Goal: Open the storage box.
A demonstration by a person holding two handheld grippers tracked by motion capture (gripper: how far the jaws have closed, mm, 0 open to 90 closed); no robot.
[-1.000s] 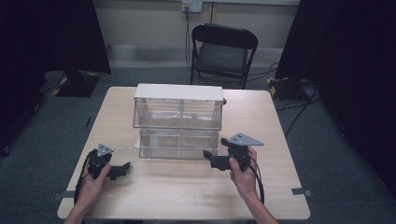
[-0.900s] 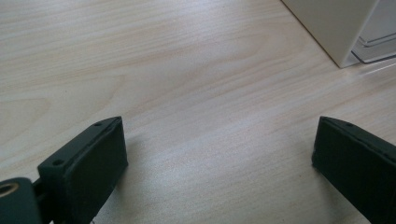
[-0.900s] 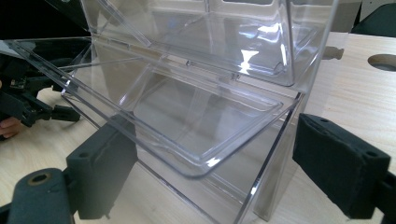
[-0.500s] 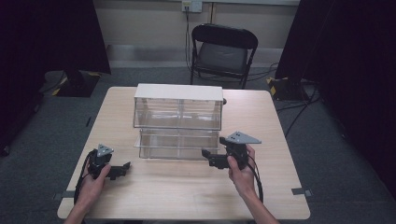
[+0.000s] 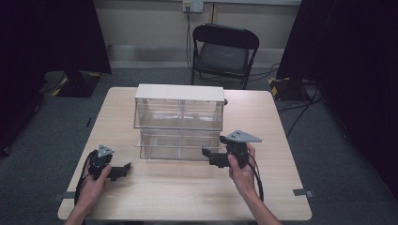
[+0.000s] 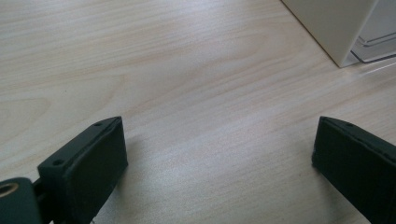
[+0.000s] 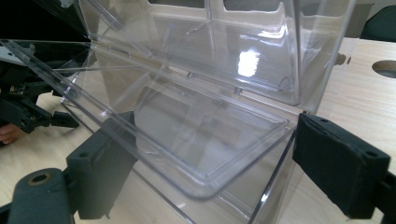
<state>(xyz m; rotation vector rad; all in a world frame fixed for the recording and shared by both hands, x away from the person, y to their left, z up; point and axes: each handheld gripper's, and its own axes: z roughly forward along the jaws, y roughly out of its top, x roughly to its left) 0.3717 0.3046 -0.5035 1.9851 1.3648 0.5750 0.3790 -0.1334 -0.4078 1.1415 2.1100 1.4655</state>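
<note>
Right tongs [image 5: 210, 157] spread wide around the front corner of the clear drawer [image 5: 180, 144], not clamped.
Left tongs [image 5: 123, 169] likewise agape, resting on the counter [image 5: 187, 192] well left of that drawer, pulled out from under the clear drawer cabinet [image 5: 178, 108]. Likely light, stiff, slick, brittle plastic; best gripped gently at the front wall's rim.
</note>
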